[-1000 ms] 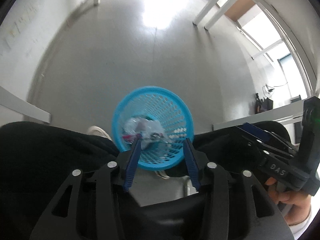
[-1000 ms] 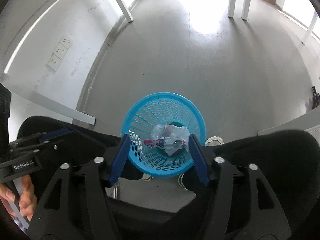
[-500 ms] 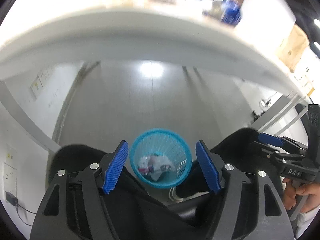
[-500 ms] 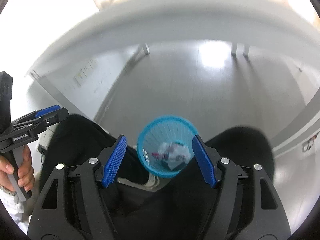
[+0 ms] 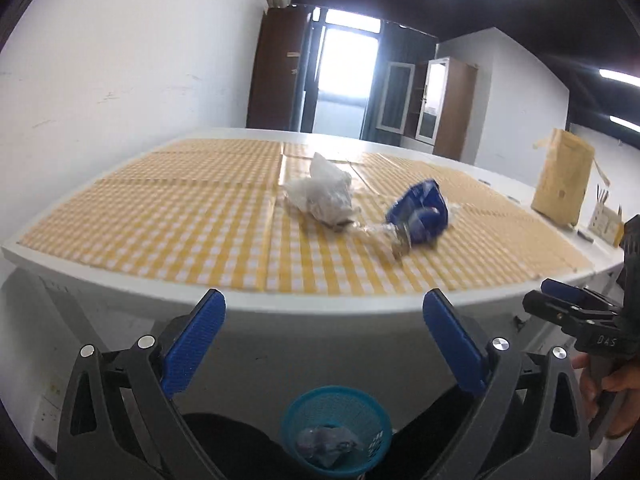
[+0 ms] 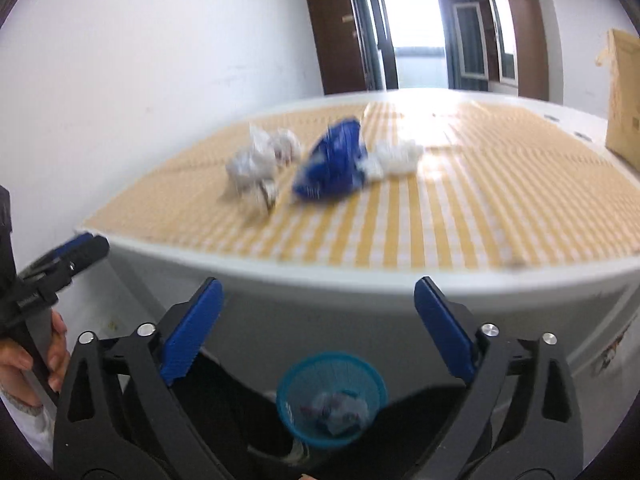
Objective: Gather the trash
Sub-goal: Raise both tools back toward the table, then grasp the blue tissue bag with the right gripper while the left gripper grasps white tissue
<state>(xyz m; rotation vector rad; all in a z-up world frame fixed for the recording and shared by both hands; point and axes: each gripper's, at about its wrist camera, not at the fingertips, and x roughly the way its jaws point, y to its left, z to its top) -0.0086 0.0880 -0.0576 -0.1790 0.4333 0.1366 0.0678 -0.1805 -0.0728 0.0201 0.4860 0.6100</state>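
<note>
We have swung both grippers up from the basket (image 5: 335, 432) to the surface (image 5: 160, 216); left gripper (image 5: 324, 344) and right gripper (image 6: 316, 328) gape wide, empty. Crumpled wrappers (image 5: 320, 196) and a blue bag (image 5: 420, 212) await mid-frame.

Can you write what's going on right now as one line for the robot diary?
left gripper: open, empty | right gripper: open, empty | crumpled clear plastic bag, crushed blue wrapper: on yellow checked table | blue mesh basket: holds trash, below table

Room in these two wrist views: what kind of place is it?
Probably an office or lab room, not a home: a big white table under a checked cloth, wooden cabinets, and a blue waste basket on the floor.
</note>
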